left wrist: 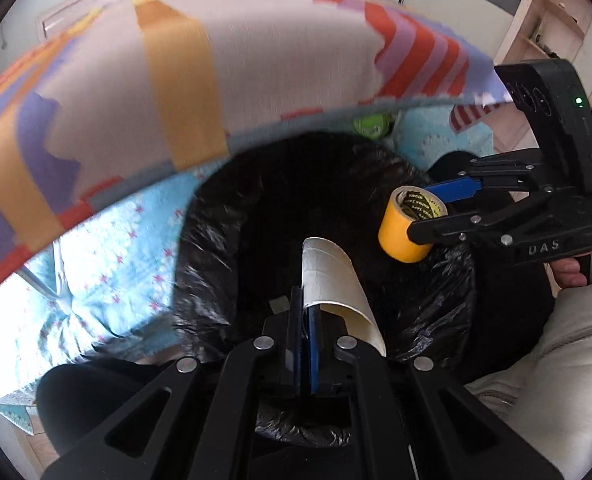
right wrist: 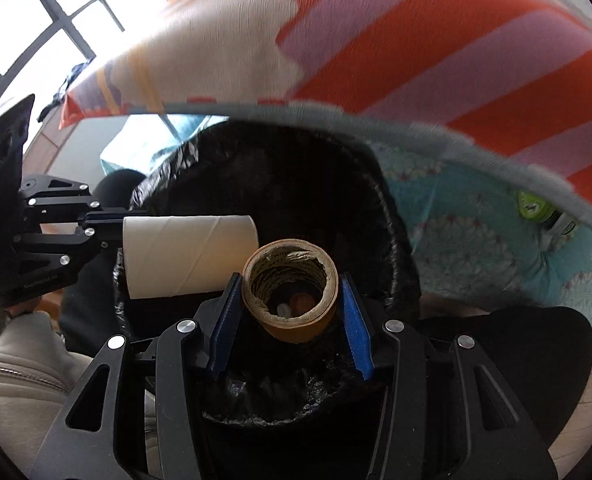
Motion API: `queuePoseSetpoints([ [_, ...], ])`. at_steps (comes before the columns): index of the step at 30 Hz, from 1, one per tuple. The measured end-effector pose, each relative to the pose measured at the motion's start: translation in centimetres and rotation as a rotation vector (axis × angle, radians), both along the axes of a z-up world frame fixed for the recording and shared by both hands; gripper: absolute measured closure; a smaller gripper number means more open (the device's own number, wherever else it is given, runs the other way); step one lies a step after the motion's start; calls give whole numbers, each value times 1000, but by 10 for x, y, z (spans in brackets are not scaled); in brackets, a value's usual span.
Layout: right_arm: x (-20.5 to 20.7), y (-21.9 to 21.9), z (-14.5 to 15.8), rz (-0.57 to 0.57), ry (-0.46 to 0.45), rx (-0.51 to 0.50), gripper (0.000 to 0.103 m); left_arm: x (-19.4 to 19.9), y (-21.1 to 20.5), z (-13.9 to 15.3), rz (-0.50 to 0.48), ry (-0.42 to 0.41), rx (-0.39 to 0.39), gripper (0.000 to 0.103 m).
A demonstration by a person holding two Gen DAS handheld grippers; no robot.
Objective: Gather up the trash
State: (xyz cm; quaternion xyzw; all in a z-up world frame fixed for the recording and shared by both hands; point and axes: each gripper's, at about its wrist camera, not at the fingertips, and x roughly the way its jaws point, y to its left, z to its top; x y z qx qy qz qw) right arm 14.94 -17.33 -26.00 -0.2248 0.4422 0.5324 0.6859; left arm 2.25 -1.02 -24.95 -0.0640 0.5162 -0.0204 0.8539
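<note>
A bin lined with a black bag [left wrist: 199,248] [right wrist: 400,240] stands below both grippers, its mouth open. My left gripper [left wrist: 304,300] [right wrist: 115,232] is shut on the wall of a white cardboard tube [left wrist: 332,280] [right wrist: 187,256], which hangs over the bin's mouth. My right gripper [right wrist: 291,300] [left wrist: 428,216] is shut on a yellow tape roll [right wrist: 291,300] [left wrist: 400,236], held between its blue pads above the bin's right side. Small round things show through the roll's hole, deep in the bin.
A table with a colourful striped cloth [left wrist: 215,72] [right wrist: 416,48] overhangs the bin from behind. A light blue patterned cloth [left wrist: 107,264] [right wrist: 476,248] lies under it. A green object [left wrist: 372,124] [right wrist: 536,208] sits beneath the table. A beige sleeve [left wrist: 556,352] is at the right.
</note>
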Motion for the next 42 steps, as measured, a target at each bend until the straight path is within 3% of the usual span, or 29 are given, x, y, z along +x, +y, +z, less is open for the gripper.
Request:
queuePoseSetpoints([
  [9, -5, 9, -18, 22, -23, -64, 55, 10, -11, -32, -7, 116, 14, 101],
  [18, -12, 11, -18, 41, -34, -63, 54, 12, -12, -30, 2, 128, 36, 100],
  [20, -15, 9, -18, 47, -37, -59, 50, 12, -10, -26, 4, 118, 25, 100],
  [21, -16, 8, -16, 49, -45, -57, 46, 12, -9, -24, 6, 111, 20, 99],
  [24, -15, 4, -11, 46, -50, -50, 45, 12, -8, -12, 14, 87, 3, 97],
  [27, -13, 2, -3, 36, -42, -28, 45, 11, -5, 0, 21, 58, -4, 73],
  [28, -13, 2, 0, 33, -40, -20, 45, 10, -5, 5, 23, 42, -10, 58],
  [29, -12, 1, 5, 29, -39, -10, 45, 9, -3, 11, 26, 22, -17, 54],
  [34, -6, 1, 32, 21, -34, 55, 45, 10, -2, 44, 17, -53, -12, 53],
  [42, -6, 1, 83, 41, -130, 160, 45, 15, 0, 99, -12, -179, 25, 53],
])
